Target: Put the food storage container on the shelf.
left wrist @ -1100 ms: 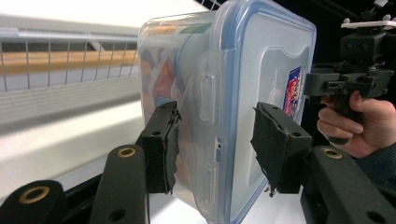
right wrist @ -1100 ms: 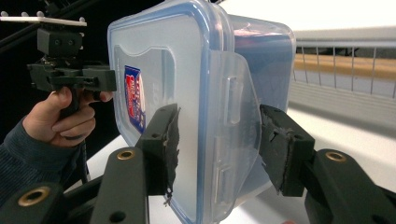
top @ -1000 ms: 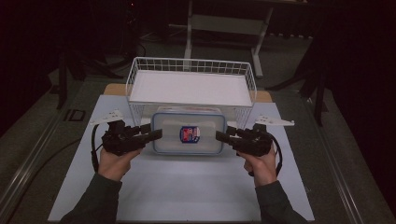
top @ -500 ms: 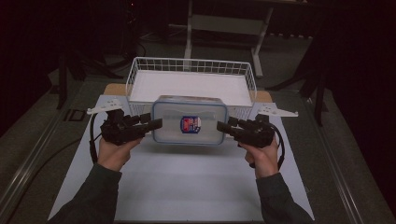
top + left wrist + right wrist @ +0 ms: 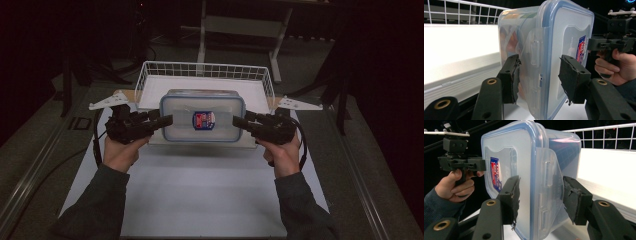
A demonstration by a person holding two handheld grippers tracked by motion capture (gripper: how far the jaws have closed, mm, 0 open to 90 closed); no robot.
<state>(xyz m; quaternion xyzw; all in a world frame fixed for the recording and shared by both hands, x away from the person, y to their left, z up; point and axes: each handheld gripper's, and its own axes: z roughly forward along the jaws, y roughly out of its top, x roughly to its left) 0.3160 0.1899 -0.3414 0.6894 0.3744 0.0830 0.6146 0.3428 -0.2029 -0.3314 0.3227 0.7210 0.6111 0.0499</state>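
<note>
Left tongs [image 5: 169,120] & right tongs [image 5: 236,120] both part-open, clamped on opp. short ends of clear plastic food container [image 5: 202,121], pads over lid & base at the latch flaps. Since a sec ago: lifted off white surface [image 5: 200,200], carried up & fwd, now hanging w/ far edge over front rim of white wire basket [image 5: 205,70]. Prob. mid-transfer into basket; still needs fwd travel, then lowering.

One clear plastic container [image 5: 202,120] with blue-rimmed lid, one white wire basket [image 5: 150,72] at the far side, two grippers: left gripper [image 5: 162,121], right gripper [image 5: 240,121].
</note>
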